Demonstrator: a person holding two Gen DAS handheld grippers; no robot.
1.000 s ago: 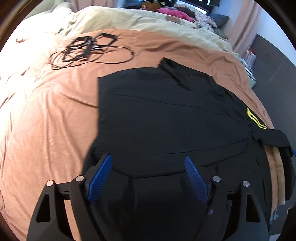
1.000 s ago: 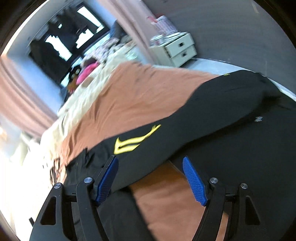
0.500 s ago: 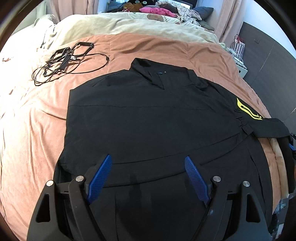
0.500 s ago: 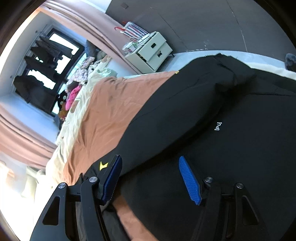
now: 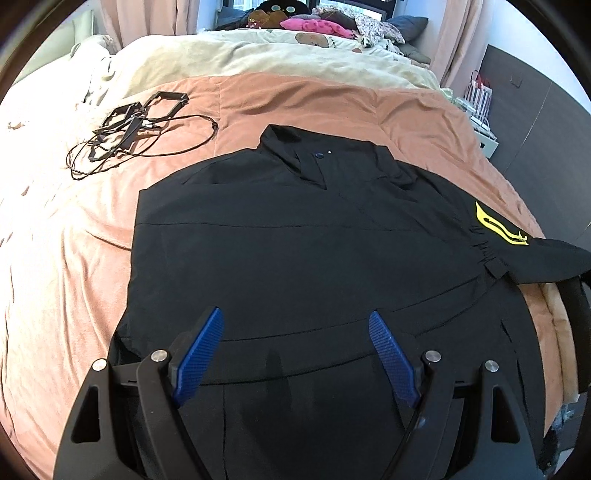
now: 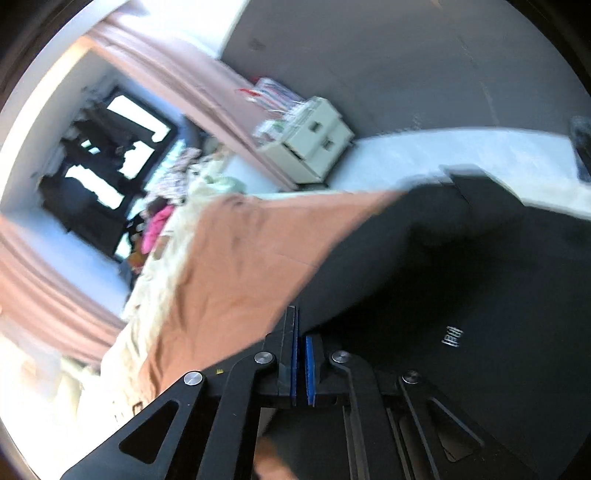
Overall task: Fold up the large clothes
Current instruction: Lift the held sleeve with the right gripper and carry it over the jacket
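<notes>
A large black jacket (image 5: 303, 251) lies spread on the peach bedcover (image 5: 66, 266), collar to the far side, with a yellow logo (image 5: 498, 227) on its right sleeve. My left gripper (image 5: 295, 343) is open and empty, hovering above the jacket's lower part. In the right wrist view my right gripper (image 6: 301, 343) has its blue pads (image 6: 309, 363) pressed together at the edge of the black jacket (image 6: 461, 280). The view is blurred, so I cannot see whether cloth sits between the pads.
A tangle of black cables and frames (image 5: 129, 129) lies on the bed at far left. A cream duvet (image 5: 277, 55) and soft toys (image 5: 314, 26) lie at the head. A white drawer unit (image 6: 310, 144) stands by the dark wall to the right.
My right gripper has gone from open to shut at the jacket's sleeve edge and has swung. The left view has drawn back and risen, showing more of the bed.
</notes>
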